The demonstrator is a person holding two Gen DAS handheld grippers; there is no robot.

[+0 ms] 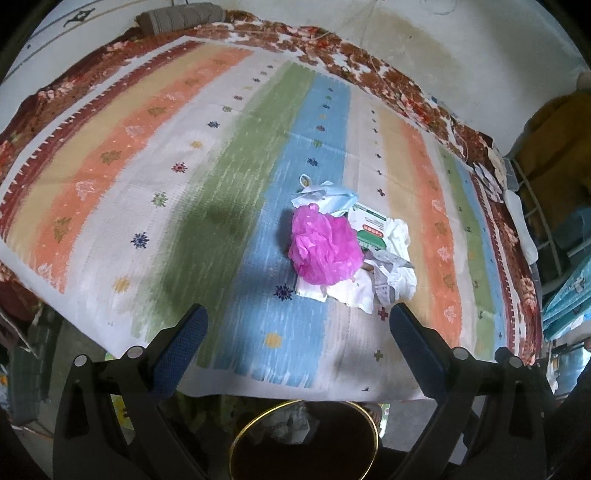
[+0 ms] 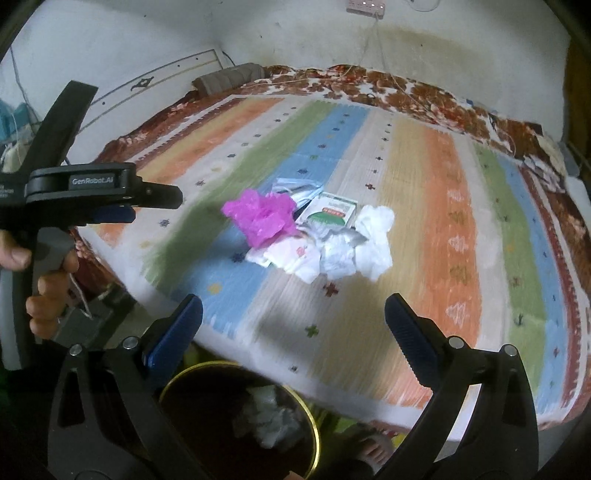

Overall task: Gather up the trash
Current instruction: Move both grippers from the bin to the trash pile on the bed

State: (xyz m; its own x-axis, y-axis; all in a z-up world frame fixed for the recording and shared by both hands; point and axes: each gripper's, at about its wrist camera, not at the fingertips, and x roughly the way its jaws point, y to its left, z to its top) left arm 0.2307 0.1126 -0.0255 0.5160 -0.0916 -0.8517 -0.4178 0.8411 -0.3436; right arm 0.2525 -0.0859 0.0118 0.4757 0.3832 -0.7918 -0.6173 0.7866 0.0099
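Observation:
A heap of trash lies mid-bed on the striped cover: a crumpled pink plastic bag (image 1: 323, 245) (image 2: 264, 216), a green-and-white carton (image 1: 371, 230) (image 2: 330, 212), white tissues (image 1: 393, 282) (image 2: 373, 236) and a blue face mask (image 1: 334, 197). A dark round bin with a gold rim (image 1: 376, 432) (image 2: 316, 430) stands below the bed's near edge with crumpled paper (image 2: 271, 419) inside. My left gripper (image 1: 297, 325) is open and empty, short of the heap. My right gripper (image 2: 293, 315) is open and empty above the bin and bed edge. The left gripper also shows in the right wrist view (image 2: 125, 205).
The striped cover (image 1: 184, 177) lies on a brown floral blanket (image 1: 369, 70). A stained wall (image 2: 424, 44) runs behind the bed. A metal rack and blue packages (image 1: 565, 291) stand at the right. A power strip (image 2: 365, 5) hangs on the wall.

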